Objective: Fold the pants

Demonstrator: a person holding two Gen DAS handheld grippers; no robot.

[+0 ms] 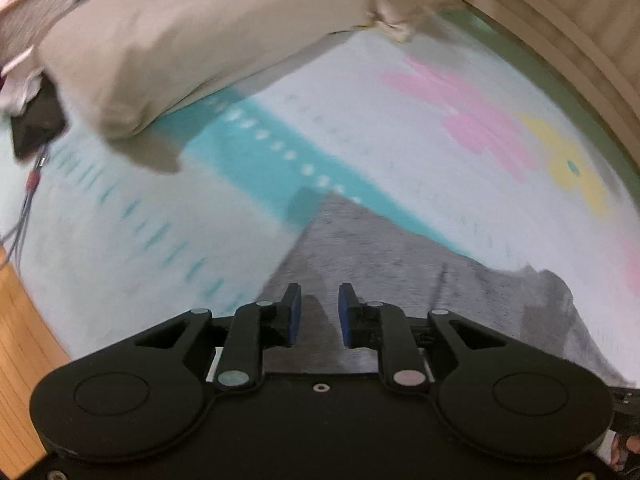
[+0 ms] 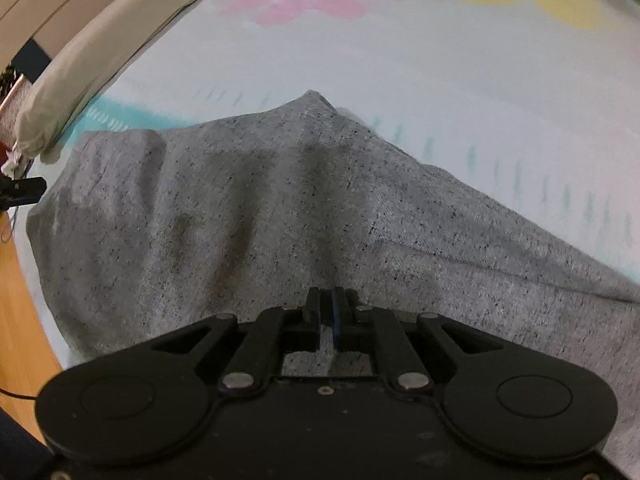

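Observation:
The grey speckled pants (image 2: 248,208) lie on a white bedsheet with pastel prints. In the right wrist view my right gripper (image 2: 327,312) is shut on a fold of the pants, and the cloth rises in a tented ridge from the jaws. In the left wrist view my left gripper (image 1: 319,312) is open and empty, just above a pointed corner of the pants (image 1: 360,248). The view is blurred by motion.
A beige pillow (image 1: 192,40) lies at the head of the bed, also in the right wrist view (image 2: 92,60). A wooden headboard (image 1: 560,40) curves behind. The sheet (image 1: 400,120) has a teal band, pink and yellow flowers. A wooden floor (image 1: 16,340) shows at left.

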